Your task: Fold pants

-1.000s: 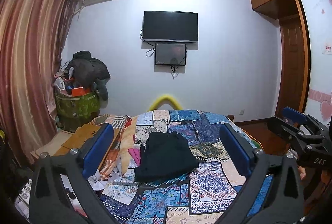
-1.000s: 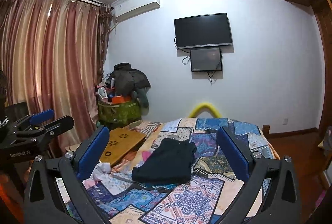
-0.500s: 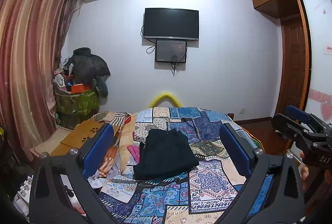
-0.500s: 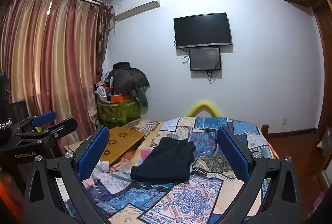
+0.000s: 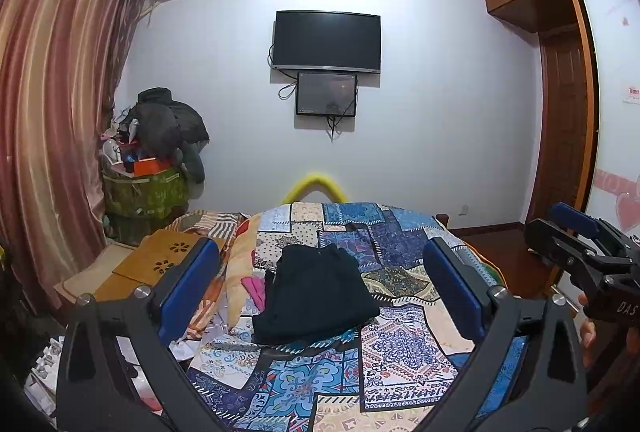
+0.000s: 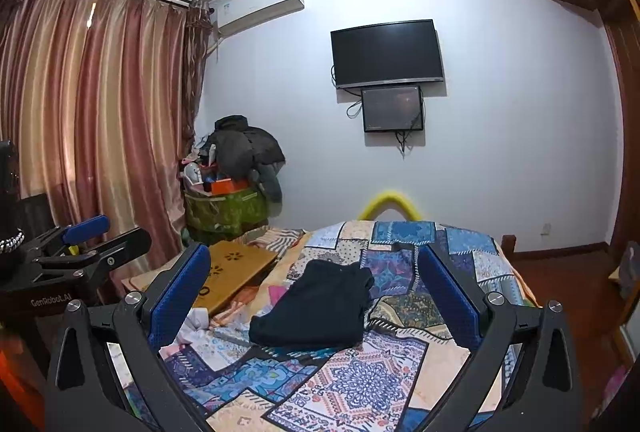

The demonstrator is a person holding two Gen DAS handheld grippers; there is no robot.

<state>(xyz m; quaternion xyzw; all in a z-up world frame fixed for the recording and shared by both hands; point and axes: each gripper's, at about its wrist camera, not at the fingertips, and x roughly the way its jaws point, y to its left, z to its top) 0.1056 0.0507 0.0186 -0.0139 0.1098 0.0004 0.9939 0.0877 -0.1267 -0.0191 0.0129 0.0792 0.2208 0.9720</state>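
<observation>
A bed (image 5: 400, 344) under a patchwork quilt (image 6: 360, 380) fills the lower room. The black pants (image 5: 316, 296) lie folded in a compact bundle near the quilt's middle, touched by neither tool. The left tongs (image 5: 320, 288) are held above the near end, blue pads wide apart and empty. The right tongs (image 6: 316, 292) are likewise spread wide, gripping nothing.

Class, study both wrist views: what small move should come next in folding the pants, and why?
Probably none: the black pants already lie as a compact folded bundle on the patchwork quilt, and both the left gripper and right gripper are open, empty and well back. At most, retreat.
</observation>
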